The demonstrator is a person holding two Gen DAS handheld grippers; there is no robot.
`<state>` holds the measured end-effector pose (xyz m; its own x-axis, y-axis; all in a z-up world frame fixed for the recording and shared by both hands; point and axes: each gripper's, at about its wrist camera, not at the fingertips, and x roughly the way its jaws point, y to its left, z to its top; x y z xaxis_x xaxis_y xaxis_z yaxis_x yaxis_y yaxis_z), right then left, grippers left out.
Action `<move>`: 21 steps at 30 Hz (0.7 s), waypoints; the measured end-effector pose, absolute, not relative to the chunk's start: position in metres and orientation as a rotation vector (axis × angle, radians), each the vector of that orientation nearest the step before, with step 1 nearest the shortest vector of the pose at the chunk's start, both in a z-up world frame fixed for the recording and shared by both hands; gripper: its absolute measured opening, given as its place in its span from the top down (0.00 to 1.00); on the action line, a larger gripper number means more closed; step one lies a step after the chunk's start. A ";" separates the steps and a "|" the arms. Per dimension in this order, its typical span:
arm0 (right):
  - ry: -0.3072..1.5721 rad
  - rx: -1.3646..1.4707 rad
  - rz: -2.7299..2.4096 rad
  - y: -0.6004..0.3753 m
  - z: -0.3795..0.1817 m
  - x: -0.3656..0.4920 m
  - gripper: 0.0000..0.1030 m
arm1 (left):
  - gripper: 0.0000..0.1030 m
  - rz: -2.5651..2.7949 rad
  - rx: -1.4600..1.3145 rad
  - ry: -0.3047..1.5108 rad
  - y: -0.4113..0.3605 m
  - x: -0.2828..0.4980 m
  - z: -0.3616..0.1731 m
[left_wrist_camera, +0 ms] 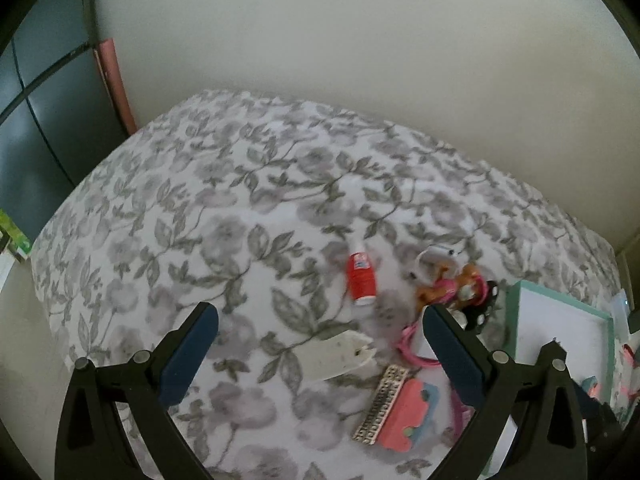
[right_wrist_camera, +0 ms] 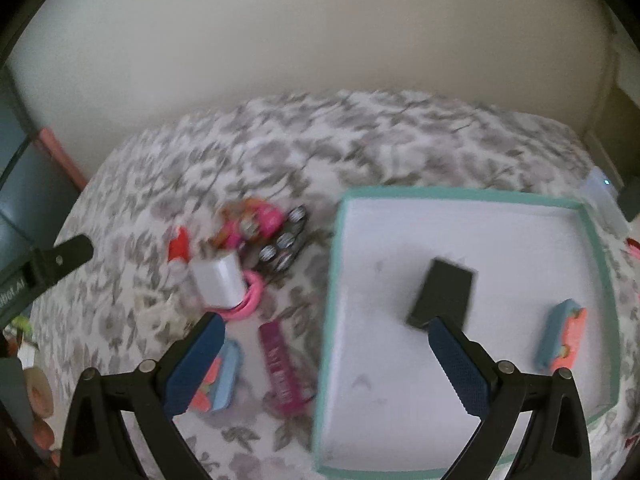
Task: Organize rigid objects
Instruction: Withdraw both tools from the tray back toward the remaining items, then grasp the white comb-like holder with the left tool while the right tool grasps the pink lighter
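Left black two-finger gripper with blue pads [left_wrist_camera: 320, 324]: jaws spread wide, nothing between them, raised clear of any support. Right black two-finger gripper with blue pads [right_wrist_camera: 325, 334]: jaws likewise spread wide, empty, raised, blurred. Left fingertip [right_wrist_camera: 74, 250] visible at right view's left edge.

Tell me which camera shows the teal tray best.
The right wrist view: the teal tray shows nearly whole, with a black block and a blue-and-coral piece inside. The left wrist view catches only the tray's left part at the frame's right edge.
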<state>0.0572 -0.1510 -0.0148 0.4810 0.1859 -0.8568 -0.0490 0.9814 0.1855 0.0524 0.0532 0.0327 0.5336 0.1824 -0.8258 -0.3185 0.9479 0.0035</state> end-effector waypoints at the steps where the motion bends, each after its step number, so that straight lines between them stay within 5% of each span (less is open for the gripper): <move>1: 1.075 0.141 0.162 -0.146 -0.018 0.057 0.00 | 0.01 0.304 -0.162 0.975 0.057 0.053 0.030; 8: 1.131 0.148 0.252 -0.120 -0.031 0.059 0.01 | 0.01 0.299 -0.229 1.071 0.075 0.058 0.009; 21: 1.143 0.153 0.212 -0.128 -0.036 0.063 0.37 | 0.02 0.214 -0.373 1.191 0.076 0.073 -0.027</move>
<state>0.0628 -0.1275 -0.0360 0.3985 0.2446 -0.8840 -0.0887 0.9695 0.2283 0.0729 0.0761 -0.0267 0.3602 -0.0327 -0.9323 -0.3556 0.9191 -0.1696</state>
